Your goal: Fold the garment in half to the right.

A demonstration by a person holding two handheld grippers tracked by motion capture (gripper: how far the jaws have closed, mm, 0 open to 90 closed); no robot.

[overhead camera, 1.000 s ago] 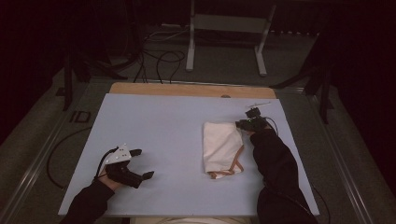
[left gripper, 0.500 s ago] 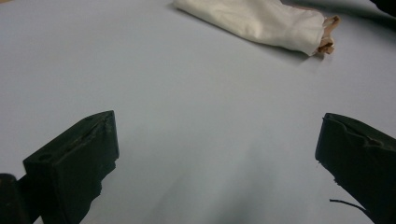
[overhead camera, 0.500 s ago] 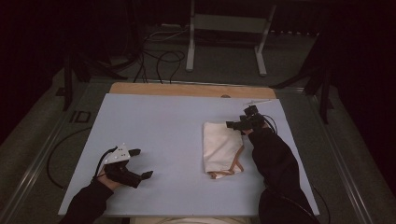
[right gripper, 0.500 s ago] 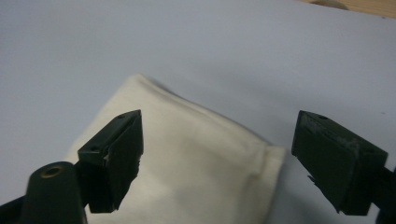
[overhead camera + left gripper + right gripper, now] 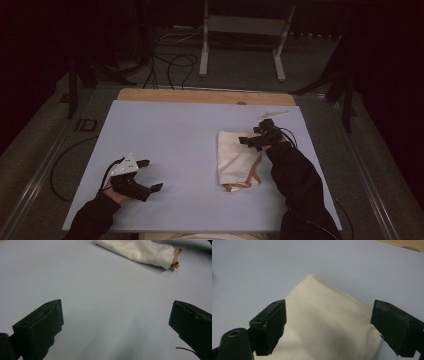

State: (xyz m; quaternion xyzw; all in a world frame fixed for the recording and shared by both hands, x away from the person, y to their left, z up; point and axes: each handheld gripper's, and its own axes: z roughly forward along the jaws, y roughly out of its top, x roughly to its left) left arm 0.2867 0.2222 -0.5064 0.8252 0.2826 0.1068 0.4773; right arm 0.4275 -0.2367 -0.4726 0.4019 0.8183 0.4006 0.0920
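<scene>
So on my left side, the left gripper (image 5: 150, 175) is parked near the front left corner of the pale blue table (image 5: 165, 130), jaws spread wide with nothing but bare tabletop between them. In the left gripper view the cream cloth bag (image 5: 140, 251) lies well off from it, tan strap (image 5: 177, 257) poking out of one end.

Moving right, that bag (image 5: 237, 157) lies flat on the right half of the table, strap end toward me. My right gripper (image 5: 254, 139) is at the bag's far right corner; its jaws have just been opening and now stand wide. In the right gripper view the fabric (image 5: 324, 322) sits under and between them, but the pads aren't pinching it.
</scene>
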